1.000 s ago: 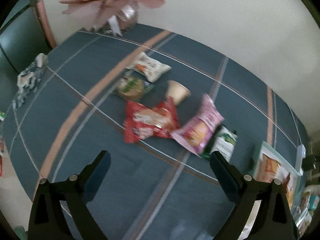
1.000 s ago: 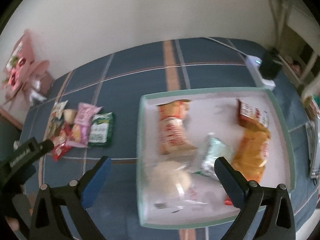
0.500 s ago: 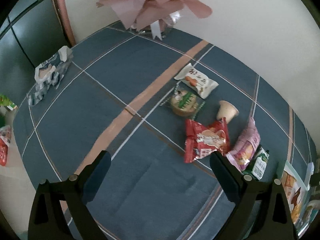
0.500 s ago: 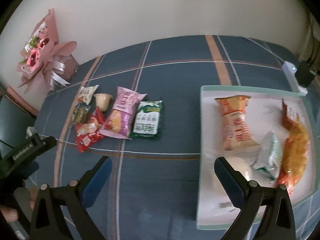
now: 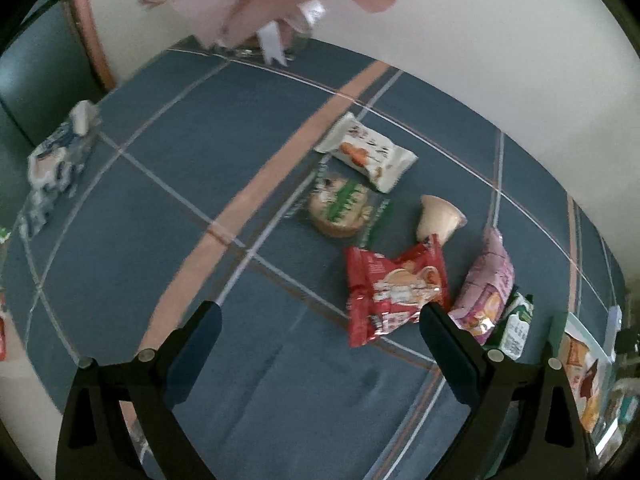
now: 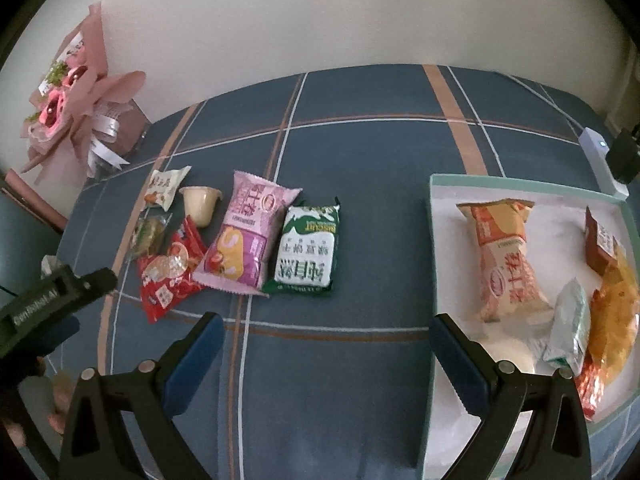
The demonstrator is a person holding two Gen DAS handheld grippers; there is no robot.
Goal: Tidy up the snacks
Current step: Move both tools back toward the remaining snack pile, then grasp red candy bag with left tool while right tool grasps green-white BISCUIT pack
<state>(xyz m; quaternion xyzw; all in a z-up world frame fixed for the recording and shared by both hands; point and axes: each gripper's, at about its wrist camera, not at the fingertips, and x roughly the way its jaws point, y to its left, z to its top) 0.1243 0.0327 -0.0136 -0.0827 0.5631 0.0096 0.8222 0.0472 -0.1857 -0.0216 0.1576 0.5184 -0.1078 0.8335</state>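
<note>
Six loose snacks lie clustered left on the cloth, w/ the tray at right already part-filled. Both tongs spread wide, nothing held: left gripper near red pack, right gripper over bare cloth.

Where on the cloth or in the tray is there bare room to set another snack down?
Bare cloth lies between the green packet and the tray, and behind the snacks toward the wall. In the tray, its near-left corner beside the orange packet is free. Crowded: the tray's right side, and the cluster around the red packet and pink packet, which overlap.
</note>
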